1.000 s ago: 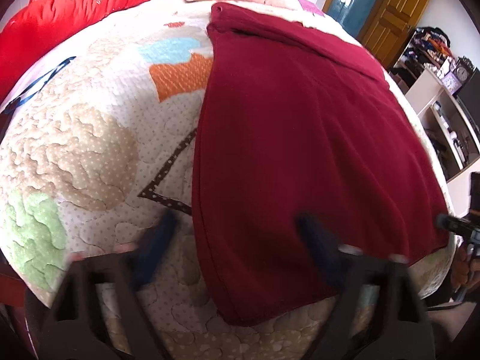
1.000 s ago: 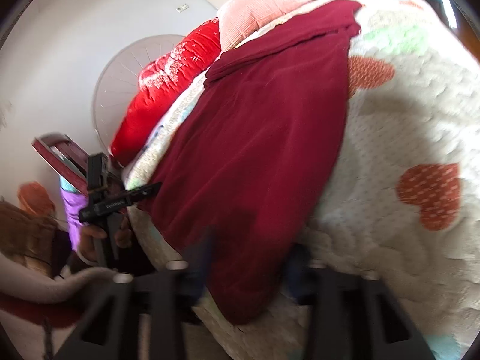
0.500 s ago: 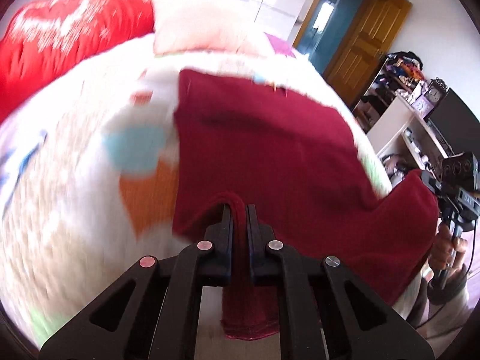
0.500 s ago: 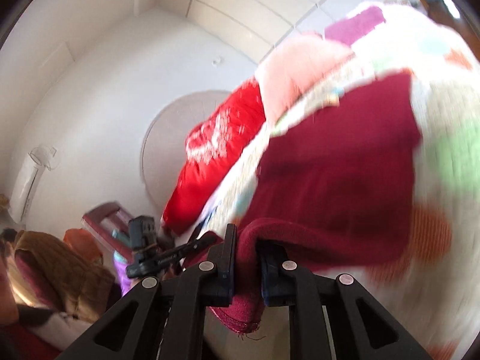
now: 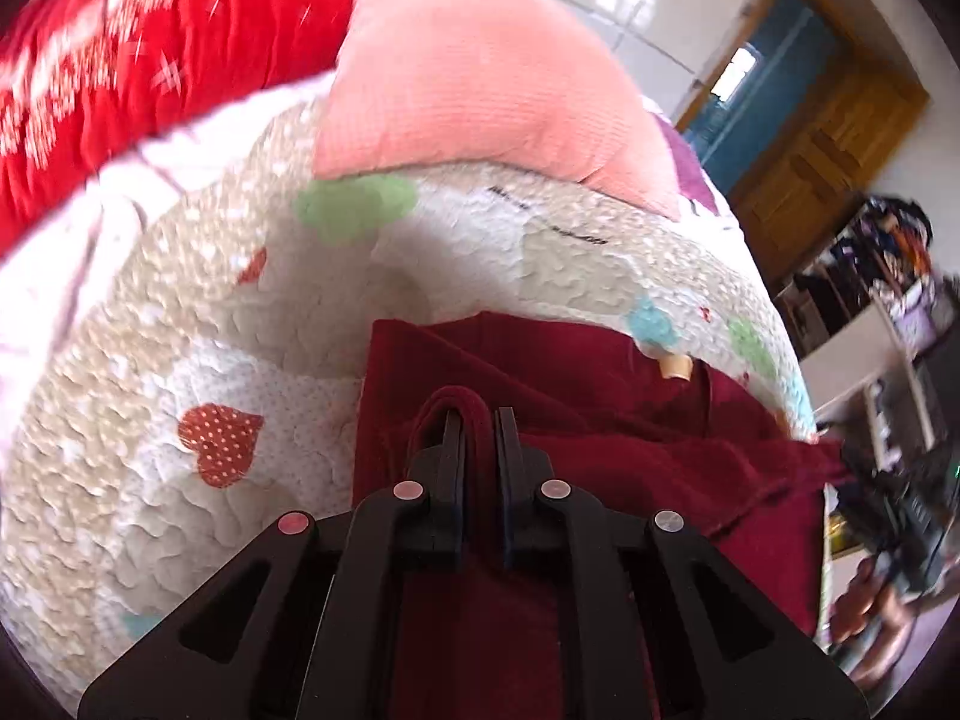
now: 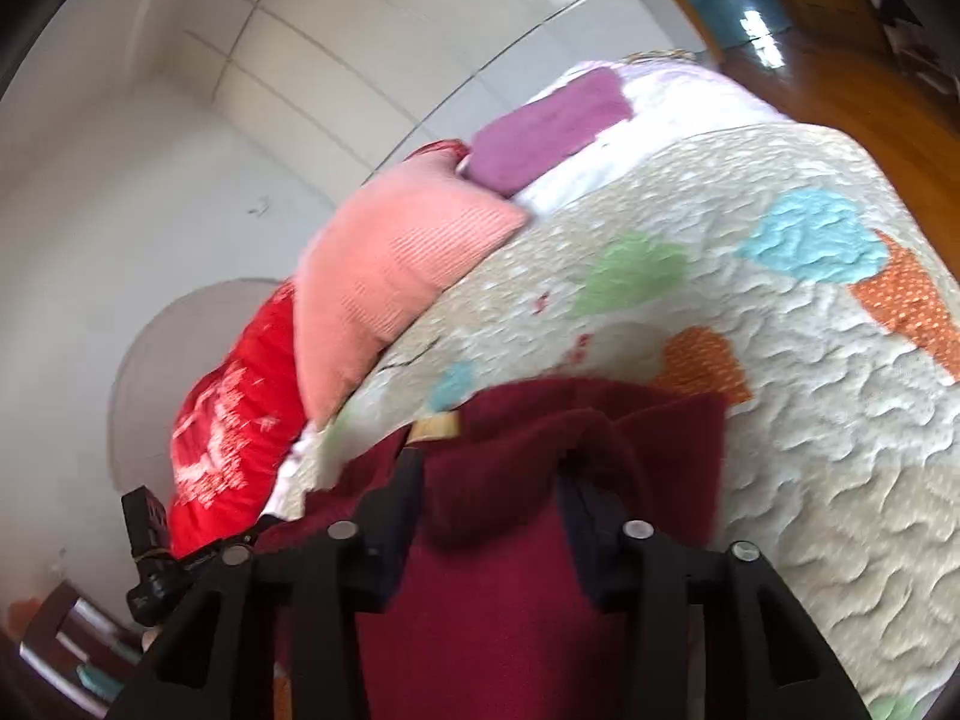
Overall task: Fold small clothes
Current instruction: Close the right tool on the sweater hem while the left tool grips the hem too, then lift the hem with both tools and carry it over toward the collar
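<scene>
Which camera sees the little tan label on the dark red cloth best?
The left wrist view: the tan label shows sharp and whole on the dark red cloth. In the right wrist view the label is blurred, peeking out beside one tool finger.

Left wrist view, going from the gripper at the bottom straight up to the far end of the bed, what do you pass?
left gripper → dark red garment → patchwork quilt → pink pillow
</scene>
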